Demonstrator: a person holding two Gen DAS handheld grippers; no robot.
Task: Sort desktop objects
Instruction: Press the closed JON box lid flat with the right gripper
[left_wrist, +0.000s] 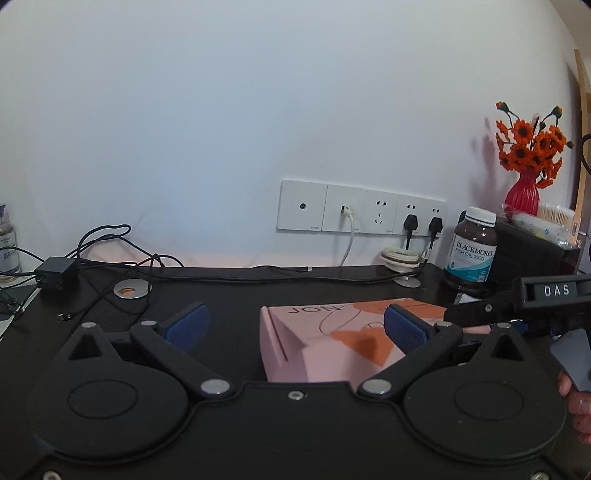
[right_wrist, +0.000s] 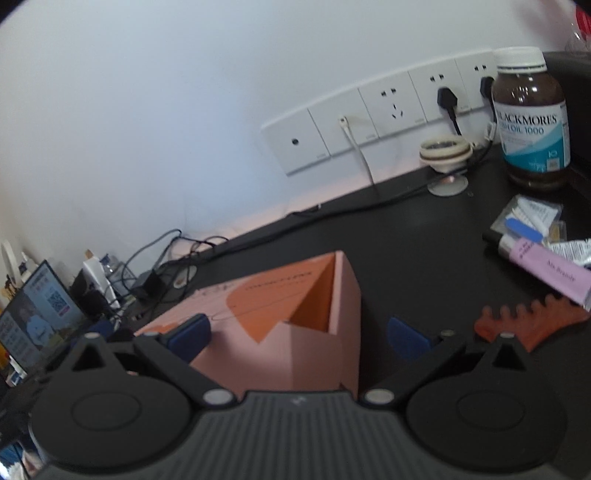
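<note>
A: Status on the sort, item by item?

B: Item one, pink box (right_wrist: 295, 325): one of them, sitting on the black desk (right_wrist: 406, 229) with its flap up. I see nothing inside it from here, so I judge the sorting barely started

A: Grippers?

B: Left gripper (left_wrist: 295, 328): fingers spread wide, holding nothing, the box's left corner sitting between them. Right gripper (right_wrist: 299, 336): also spread, empty, the box's near corner between its blue pads (right_wrist: 192, 328)

A: What's left loose?

B: To my right, well apart from the box: one purple tube (right_wrist: 546, 273), one orange-red comb-like piece (right_wrist: 532, 325) just beside it, one small blue-and-white stick (right_wrist: 524, 227), and a heap of white sachets (right_wrist: 535, 214) I can't count reliably. One brown fish oil bottle (right_wrist: 532, 118) stands upright at the wall

A: Anything else catalogued?

B: One red vase of orange flowers (left_wrist: 524, 184) on a dark cabinet. Wall sockets (left_wrist: 362, 212): five plates in a row, two black plugs and one white cable in them. One black adapter (left_wrist: 55, 269) with tangled leads at far left

A: So, remaining?

B: By my reading, every loose item is still out on the desk
</note>
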